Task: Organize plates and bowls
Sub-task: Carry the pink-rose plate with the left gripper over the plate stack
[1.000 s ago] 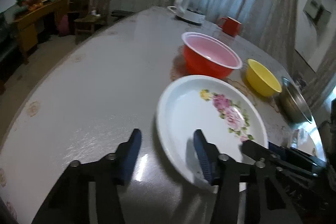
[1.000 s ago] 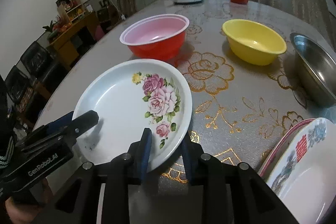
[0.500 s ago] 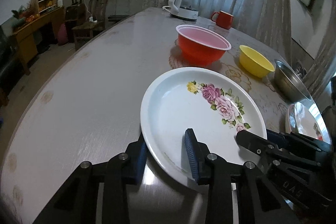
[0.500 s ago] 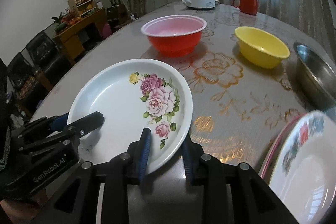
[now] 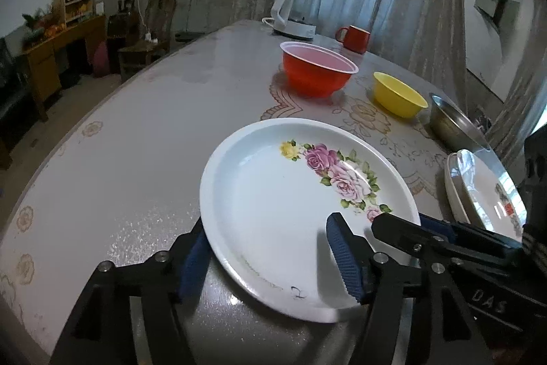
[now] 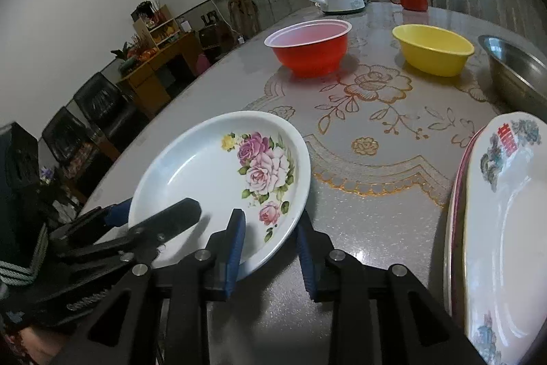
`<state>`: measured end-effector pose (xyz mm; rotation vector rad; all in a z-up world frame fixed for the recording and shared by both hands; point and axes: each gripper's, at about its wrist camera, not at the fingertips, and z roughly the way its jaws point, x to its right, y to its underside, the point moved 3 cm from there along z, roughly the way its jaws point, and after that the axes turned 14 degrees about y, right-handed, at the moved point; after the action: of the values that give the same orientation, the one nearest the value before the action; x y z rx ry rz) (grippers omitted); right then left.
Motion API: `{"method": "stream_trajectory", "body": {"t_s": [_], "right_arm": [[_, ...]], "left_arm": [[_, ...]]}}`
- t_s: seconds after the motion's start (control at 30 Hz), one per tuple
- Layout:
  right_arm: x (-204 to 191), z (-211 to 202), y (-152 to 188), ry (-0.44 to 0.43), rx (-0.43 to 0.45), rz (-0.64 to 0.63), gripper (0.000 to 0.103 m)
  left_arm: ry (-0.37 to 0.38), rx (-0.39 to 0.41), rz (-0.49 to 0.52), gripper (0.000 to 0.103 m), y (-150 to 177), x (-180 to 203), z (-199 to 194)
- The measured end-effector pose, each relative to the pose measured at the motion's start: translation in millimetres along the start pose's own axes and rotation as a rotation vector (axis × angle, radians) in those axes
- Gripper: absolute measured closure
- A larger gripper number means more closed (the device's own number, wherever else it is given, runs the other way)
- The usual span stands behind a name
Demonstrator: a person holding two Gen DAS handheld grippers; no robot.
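Straddling the near rim of the rose plate [image 5: 273, 211] at lower centre of the left wrist view, the left gripper [image 5: 270, 257] has just been opening, pads clear of the rim: released. Right wrist view: right gripper [image 6: 270, 248] clenched on that plate's [image 6: 205, 173] near edge, lower centre; stacked plates [image 6: 506, 228] at right edge.

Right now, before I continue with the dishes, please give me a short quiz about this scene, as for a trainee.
1. True or false: the yellow bowl sits inside the red bowl.
2. What is the right gripper shut on? A red bowl, B flowered plate, C yellow bowl.
3. How many bowls stand on the table?
Key: 1 false, they stand apart. 2 B. 3 three: red, yellow and the steel bowl.
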<state>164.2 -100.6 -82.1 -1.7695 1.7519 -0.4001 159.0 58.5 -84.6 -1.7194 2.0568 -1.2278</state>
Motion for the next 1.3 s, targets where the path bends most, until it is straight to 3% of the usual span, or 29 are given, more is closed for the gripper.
{"method": "stream_trajectory", "body": {"t_s": [0.3,0.6,0.8,0.97,1.3], "right_arm": [[0,-1,1,-0.007,0.002,0.007,0.074],[-1,-10,14,-0.006,0.038,0.004,0.076],[3,-19,19,-0.044,0.059,-0.001,0.078],[1,-32,21,-0.016,0.117,-0.055,0.078],[18,-61,22,-0.019,0.15,0.003,0.079]], "left_arm": [[-0.063,0.022,0.009,0.063,5,-5,-6],[-0.092,0.014,0.055,0.063,13,5,-15],[-0.064,0.034,0.04,0.063,24,6,-24],[-0.056,0.056,0.051,0.063,28,15,-29],[-0.027,0.094,0.083,0.063,22,40,-42]]}}
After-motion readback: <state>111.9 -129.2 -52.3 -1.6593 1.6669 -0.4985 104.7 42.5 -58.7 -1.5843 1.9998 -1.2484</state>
